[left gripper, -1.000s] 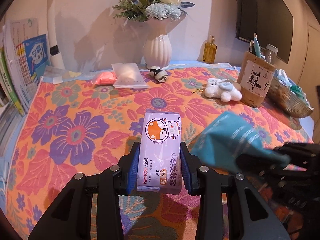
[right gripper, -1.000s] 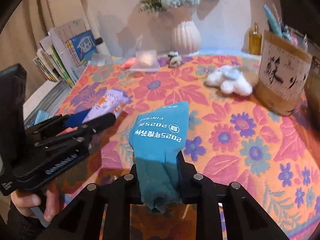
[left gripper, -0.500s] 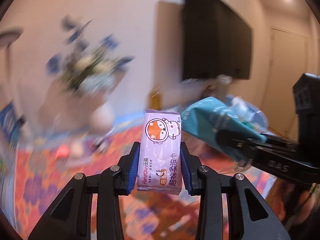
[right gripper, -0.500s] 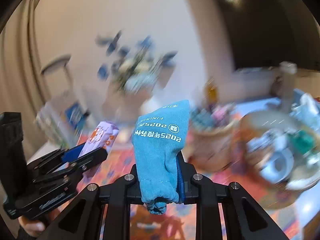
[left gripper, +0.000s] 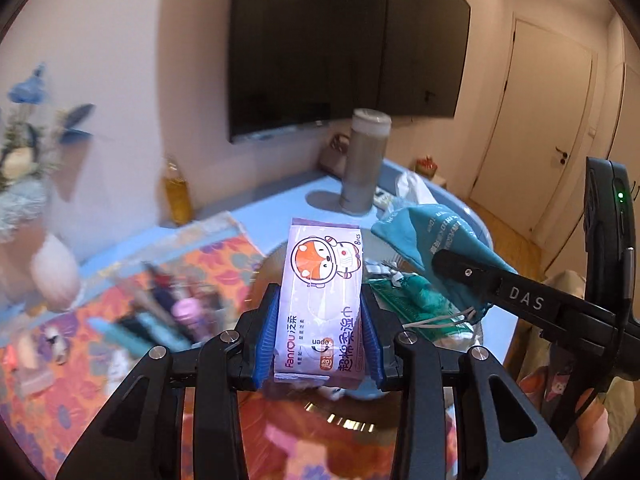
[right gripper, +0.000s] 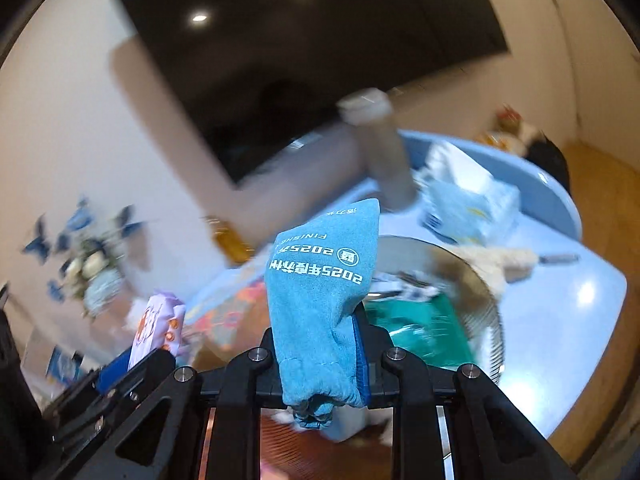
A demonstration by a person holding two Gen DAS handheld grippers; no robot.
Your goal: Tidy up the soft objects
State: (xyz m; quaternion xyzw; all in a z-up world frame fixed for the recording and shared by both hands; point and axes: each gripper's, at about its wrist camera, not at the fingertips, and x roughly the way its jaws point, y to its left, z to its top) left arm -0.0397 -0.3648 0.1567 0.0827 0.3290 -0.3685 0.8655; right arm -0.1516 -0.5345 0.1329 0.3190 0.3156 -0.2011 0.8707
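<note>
Left gripper (left gripper: pixel 320 336): jaws drawn in narrow, blue pads pressed against both long sides of a pack of wet wipes (left gripper: pixel 322 300). The pack stands upright between the pads, its fox cartoon at the top and its lower edge hanging just below the jaws. Left of this tool, blurred, lie a floral tablecloth (left gripper: pixel 52 380), a white vase (left gripper: pixel 54 272) and a yellow bottle (left gripper: pixel 176 194). Straight ahead of it, beyond the pack, a tall grey cylinder with a pale cap (left gripper: pixel 366 164) stands on a blue table (left gripper: pixel 280 208). A dark screen (left gripper: pixel 344 44) hangs on the wall behind.

Right gripper (right gripper: pixel 320 344): jaws also narrow, clamped on a teal cloth (right gripper: pixel 324 284) bearing white printed characters. The cloth rises upright out of the jaws and bunches below them. In the left wrist view this tool (left gripper: pixel 472 276) sits just right of the wipes, cloth and pack near but apart.

Ahead of the right tool and a little to its right, a round metal basket (right gripper: pixel 494 320) holds a green packet (right gripper: pixel 424 328). Other contents are too blurred to identify.
</note>
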